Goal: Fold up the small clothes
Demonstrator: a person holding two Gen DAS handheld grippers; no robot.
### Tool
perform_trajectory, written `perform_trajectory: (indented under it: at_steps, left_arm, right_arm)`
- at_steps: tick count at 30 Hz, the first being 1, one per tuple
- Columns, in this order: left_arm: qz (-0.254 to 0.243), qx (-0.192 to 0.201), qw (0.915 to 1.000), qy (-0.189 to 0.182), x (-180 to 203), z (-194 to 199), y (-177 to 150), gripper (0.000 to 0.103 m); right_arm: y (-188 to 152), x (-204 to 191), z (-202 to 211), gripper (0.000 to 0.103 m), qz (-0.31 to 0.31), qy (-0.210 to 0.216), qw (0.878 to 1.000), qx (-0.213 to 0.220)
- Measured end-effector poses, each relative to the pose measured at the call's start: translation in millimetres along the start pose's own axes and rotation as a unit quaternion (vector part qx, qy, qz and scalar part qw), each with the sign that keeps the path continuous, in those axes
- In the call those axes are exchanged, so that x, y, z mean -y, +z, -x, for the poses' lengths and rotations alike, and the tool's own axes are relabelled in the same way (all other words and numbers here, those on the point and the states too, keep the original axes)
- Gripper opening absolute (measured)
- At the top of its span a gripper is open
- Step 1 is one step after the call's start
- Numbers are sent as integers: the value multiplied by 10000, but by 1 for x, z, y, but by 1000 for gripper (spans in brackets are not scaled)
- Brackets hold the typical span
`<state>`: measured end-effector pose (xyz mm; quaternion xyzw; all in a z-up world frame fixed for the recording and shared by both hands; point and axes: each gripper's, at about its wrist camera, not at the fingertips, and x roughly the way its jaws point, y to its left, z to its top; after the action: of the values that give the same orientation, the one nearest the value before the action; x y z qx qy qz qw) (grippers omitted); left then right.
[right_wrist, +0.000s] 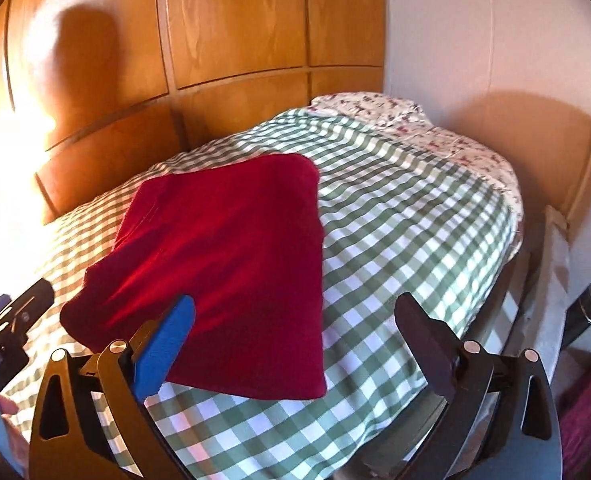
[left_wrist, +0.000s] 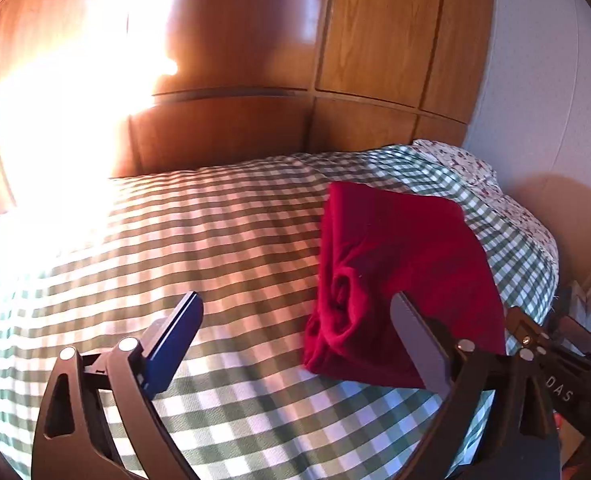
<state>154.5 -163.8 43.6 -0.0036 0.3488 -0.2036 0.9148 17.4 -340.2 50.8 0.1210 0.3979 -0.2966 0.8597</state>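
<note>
1. While both tools hang over the bed, the red cloth (right_wrist: pixel 231 264) lies folded flat on the green check cover (right_wrist: pixel 395 240).
2. L gripper (left_wrist: pixel 295 344): fingers wide apart, holding nothing (cloth sits by its dark finger).
3. R gripper (right_wrist: pixel 295 344): fingers wide apart too, nothing in them.
4. Flowery pillow (right_wrist: pixel 375 110) lies at the far end, w/ wood panels (right_wrist: pixel 235 20) behind.

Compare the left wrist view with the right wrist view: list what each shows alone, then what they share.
Left wrist only: the bunched, rolled end of the red garment, and bright glare on the wooden panels.

Right wrist only: the garment's flat top, a dark handle beside the bed, and a shadow on the panels.

Both: the checked bedspread, floral pillow, and open tongs, left and right, holding nothing.
</note>
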Motion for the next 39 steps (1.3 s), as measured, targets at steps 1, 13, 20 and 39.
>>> perform_trajectory:
  at_steps: [1, 13, 20, 39]
  left_arm:
    - [1, -10, 10000, 23, 0, 1, -1, 96]
    - [-79, 139, 9998, 138, 8, 20, -12, 100]
    - [59, 108, 9998, 130, 5, 24, -11, 100]
    - [-141, 164, 9996, 204, 14, 26, -15, 100]
  right_arm:
    - [-1, 1, 2, 99, -26, -32, 10000, 5]
    - [-12, -1, 18, 99, -48, -94, 9997, 223]
    - [-14, -4, 20, 99, 36, -125, 9996, 262]
    - [-21, -7, 22, 99, -63, -127, 9996, 260]
